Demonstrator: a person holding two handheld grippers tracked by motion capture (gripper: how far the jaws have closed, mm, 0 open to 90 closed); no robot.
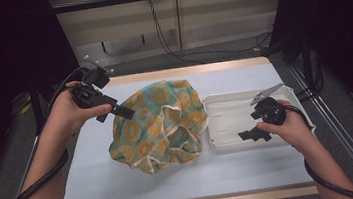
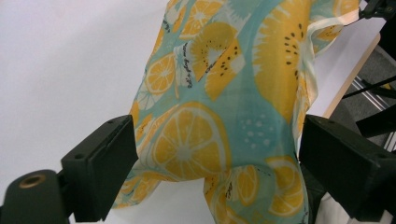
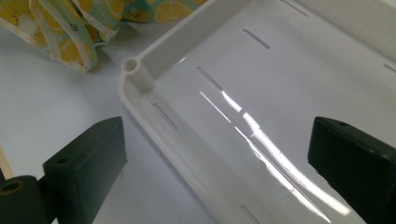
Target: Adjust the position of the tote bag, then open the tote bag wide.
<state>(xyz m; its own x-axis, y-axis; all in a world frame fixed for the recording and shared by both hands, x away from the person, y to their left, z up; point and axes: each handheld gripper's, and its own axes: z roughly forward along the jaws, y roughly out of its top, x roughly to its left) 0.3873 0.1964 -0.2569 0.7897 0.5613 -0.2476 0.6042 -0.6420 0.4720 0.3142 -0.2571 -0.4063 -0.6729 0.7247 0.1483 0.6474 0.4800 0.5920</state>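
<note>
White table point(image 1: 124, 186) with a wood edge, dark curtains on both sides, pale wall panels and cables behind.

Left gripper point(image 1: 124, 112): held in the person's left hand point(image 1: 68, 114) at the table's left, jaws pointing right at the cloth's upper left edge. Jaws stand wide apart. In the left gripper view the cloth point(image 2: 224, 121) hangs between the two black jaws; the left jaw sits just at the fabric's edge, and it cannot be told whether it touches. The pads are not pressing on the fabric. Grey plate and cable trail off the gripper's back.

Right gripper point(image 1: 248, 135): in the right hand point(image 1: 288, 129) at the table's right, over the tray's near edge, jaws pointing left. Jaws wide, nothing between them. The right gripper view looks down past both jaws onto the tray's point(image 3: 140, 74) corner post and slotted floor, glare streaks across it.

Cloth point(image 1: 160, 126): teal with yellow citrus slices, cream hem, bunched in a loose heap at the table's middle, raised at its top. Its right side lies just beside the tray's left wall, seemingly touching.

Tray point(image 1: 220, 147): white, shallow, rectangular, right of the cloth, lying flat on the table. A cloth fold point(image 3: 60, 32) shows near its corner.
</note>
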